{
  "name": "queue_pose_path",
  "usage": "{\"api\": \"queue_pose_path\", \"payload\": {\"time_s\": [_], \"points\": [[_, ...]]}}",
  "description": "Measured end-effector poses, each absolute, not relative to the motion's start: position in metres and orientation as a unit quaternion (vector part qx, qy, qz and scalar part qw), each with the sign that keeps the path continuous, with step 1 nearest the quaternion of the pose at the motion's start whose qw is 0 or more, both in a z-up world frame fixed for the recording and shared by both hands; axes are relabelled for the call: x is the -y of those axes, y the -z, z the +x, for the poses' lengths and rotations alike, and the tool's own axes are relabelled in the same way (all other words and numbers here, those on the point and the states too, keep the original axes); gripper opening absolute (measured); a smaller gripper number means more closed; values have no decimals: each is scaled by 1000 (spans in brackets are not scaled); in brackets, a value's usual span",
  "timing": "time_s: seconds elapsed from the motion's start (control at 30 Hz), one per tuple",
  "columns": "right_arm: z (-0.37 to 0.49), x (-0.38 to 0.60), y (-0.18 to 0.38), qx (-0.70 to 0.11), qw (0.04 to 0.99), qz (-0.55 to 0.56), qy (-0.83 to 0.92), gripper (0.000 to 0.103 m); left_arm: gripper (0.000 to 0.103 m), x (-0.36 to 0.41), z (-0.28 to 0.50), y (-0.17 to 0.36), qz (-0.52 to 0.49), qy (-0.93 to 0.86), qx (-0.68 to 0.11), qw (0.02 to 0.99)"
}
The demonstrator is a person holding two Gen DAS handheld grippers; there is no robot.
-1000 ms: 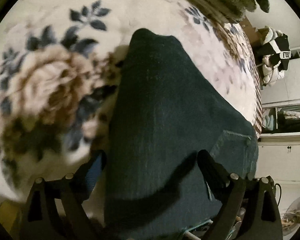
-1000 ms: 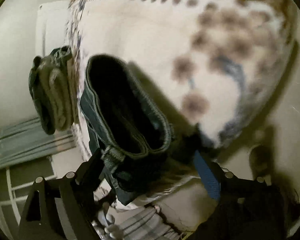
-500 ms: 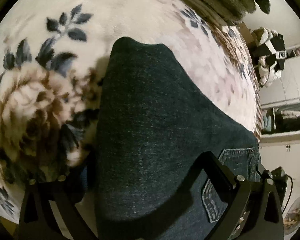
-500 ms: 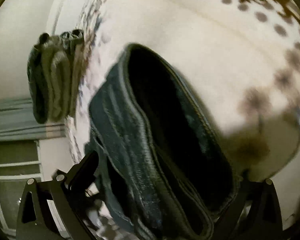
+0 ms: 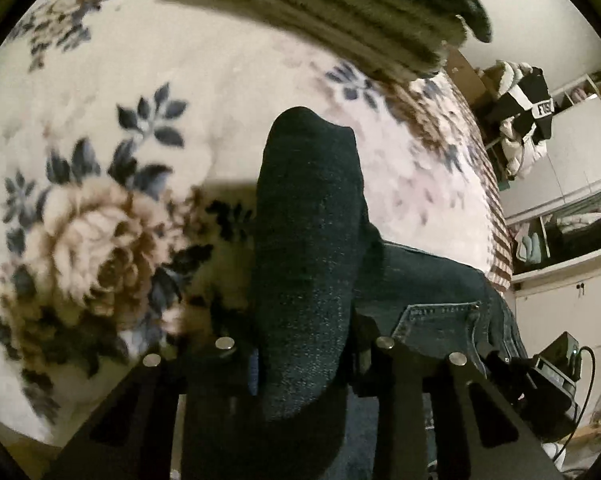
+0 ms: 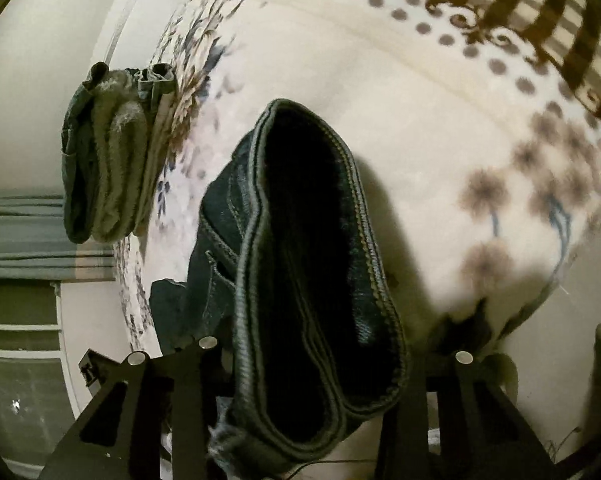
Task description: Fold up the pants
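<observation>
Left gripper (image 5: 304, 364) is closing its jaws on a bunched fold of the pants (image 5: 308, 264); the dark denim is filling the narrow gap between the fingers and the pads are pressing on it. From the grip the fold is rising as a ridge across the flowered blanket (image 5: 100, 128), the rest of the pants spreading to the right with a stitched back pocket (image 5: 440, 320) showing just beside the right finger.

Right gripper (image 6: 300, 364) is also closing, with the folded waistband end of the pants (image 6: 308, 280) sitting between its fingers; the fingers are standing against both sides of the thick bundle, so it is holding it. The open band is facing the camera, dark inside.

Surroundings: a stack of folded clothes (image 5: 360, 4) is lying on the blanket beyond the pants, well apart from them; the right wrist view is showing the same stack (image 6: 108, 152) at the blanket's (image 6: 420, 120) far edge. Shelves with clothes (image 5: 560, 232) and a hanging black-and-white garment (image 5: 524, 112) are standing at the right of the room. A small black box with a cable (image 5: 556, 364) is sitting near the left gripper's right side. Nothing is lying across the pants between the two grips.
</observation>
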State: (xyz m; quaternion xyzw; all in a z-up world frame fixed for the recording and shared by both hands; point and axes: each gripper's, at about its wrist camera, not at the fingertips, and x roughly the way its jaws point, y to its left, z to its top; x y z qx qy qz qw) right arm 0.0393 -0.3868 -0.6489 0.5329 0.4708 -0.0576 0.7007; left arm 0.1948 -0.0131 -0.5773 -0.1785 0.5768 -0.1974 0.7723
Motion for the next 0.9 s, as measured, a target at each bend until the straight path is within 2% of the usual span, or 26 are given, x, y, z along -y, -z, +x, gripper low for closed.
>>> {"api": "queue_pose_path", "payload": {"time_s": [0.3,0.53,0.7,0.9], "points": [[29,374,598,-461,698,547,36,40,26,-2,187,500,-191,194,-567,777],[51,365,500,-443,715,540,5,40,26,-8,215,387,-192,194,-545,793],[107,361,411,-412,743,526,-21,40,26,-11,281,309,-208,203,-506,812],[217,360,334,-368,775,513,-29,40,27,-14,387,269,-224,219,-477,821]]}}
